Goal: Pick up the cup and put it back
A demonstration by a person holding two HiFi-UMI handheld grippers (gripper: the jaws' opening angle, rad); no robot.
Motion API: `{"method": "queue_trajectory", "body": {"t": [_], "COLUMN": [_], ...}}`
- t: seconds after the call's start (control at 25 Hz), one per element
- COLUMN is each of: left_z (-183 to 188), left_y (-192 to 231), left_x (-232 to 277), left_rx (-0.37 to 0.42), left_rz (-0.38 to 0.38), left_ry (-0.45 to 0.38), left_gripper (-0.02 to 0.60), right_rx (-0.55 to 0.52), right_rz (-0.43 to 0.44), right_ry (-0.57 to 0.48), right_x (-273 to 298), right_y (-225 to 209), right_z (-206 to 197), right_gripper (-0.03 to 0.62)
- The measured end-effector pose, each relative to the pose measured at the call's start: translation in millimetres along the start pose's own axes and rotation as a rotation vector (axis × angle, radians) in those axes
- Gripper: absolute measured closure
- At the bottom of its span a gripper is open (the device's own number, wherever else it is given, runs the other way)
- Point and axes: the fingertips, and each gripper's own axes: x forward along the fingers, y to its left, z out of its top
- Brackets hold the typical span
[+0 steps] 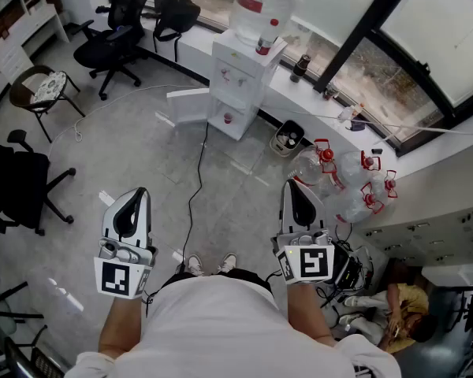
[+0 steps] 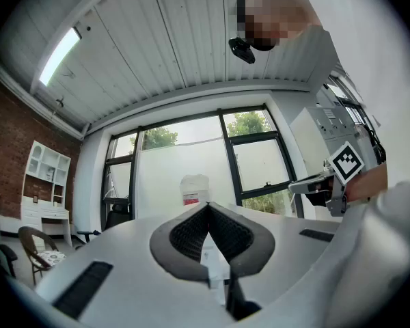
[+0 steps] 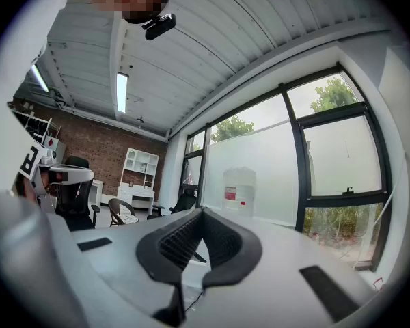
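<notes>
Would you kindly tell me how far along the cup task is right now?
Done: nothing that shows. In hand: nothing. The left gripper and right gripper are both shut and empty, held out over the grey floor. Left: everything, meaning reaching a cup, lifting it and setting it back. No cup is clearly identifiable. The white water dispenser stands ahead by the window.

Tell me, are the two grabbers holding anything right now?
No, nothing is held. The left gripper and the right gripper both have their jaws shut together, with nothing between them.
</notes>
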Motion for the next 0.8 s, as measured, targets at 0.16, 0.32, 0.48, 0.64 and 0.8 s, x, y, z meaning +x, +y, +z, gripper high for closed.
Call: {"method": "queue_trajectory", "body": {"t": [0.16, 0.32, 0.48, 0.64, 0.8], "left_z": [3, 2, 1, -2, -3], "left_y": [-1, -9, -22, -36, -52], "left_x": [1, 6, 12, 18, 25], "left_rx": [0.003, 0.005, 0.006, 0.008, 0.022], "left_rz": [0.0, -0.002, 0.003, 0.012, 0.02], "left_ry": [0.001, 0.008, 0.02, 0.027, 0.036], "left_gripper": [0.558, 0.558, 0.558, 0.558, 0.558], "right_rx": [0.003, 0.01, 0.071, 0.082, 0.097], "right_rz": [0.002, 0.013, 0.046, 0.057, 0.073], "right_ry": [0.005, 0.007, -0.007, 0.004, -0.002], "right_x": [-2, -2, -5, -7, -9], "right_y": [-2, -7, -18, -32, -48], "right_z": [-2, -5, -9, -18, -27], "right_gripper": [0.574, 0.574, 0.574, 0.574, 0.574]}}
